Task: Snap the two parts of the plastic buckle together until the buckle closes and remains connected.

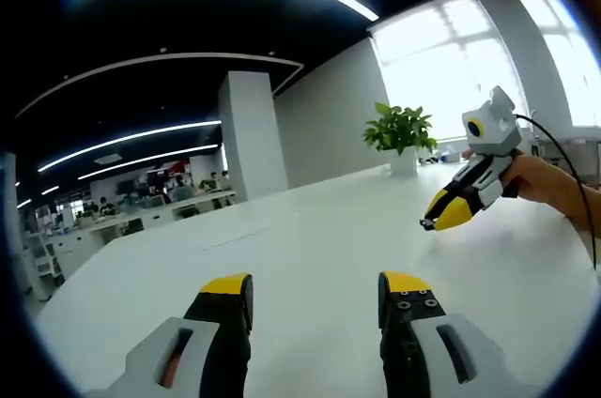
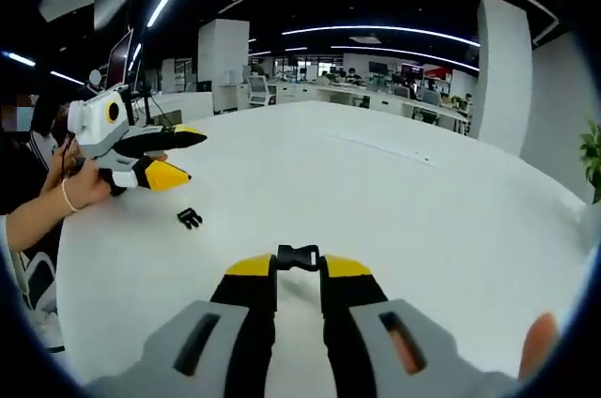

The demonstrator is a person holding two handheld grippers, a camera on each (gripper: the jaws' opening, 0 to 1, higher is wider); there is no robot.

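In the left gripper view, the left gripper [image 1: 315, 290], with yellow-tipped black jaws on grey bodies, is hovering over the broad white surface [image 1: 310, 220] with its jaws standing wide apart and nothing between them. To the right and farther off, the right gripper [image 1: 434, 221] is reaching in above the surface, held by a person's hand [image 1: 540, 182]; its yellow tips are sitting close together, and whatever may be pinched between them is too small to make out here. A leafy green plant in a white pot [image 1: 401, 135] is standing at the far edge of the surface, in front of a bright window.

In the right gripper view, the right gripper [image 2: 298, 265] is clamping one black plastic buckle part [image 2: 298, 256] between its yellow tips, the part sticking out just beyond them. The other small black plastic buckle part [image 2: 190, 219] is lying loose on the white surface, to the left and a little farther away, well apart from the held one. Beyond it on the left, the left gripper [image 2: 191, 157] is hanging above the surface with its jaws spread, gripped by a person's hand [image 2: 80, 187] wearing a thin wristband. Office desks and strip lights are showing far behind.
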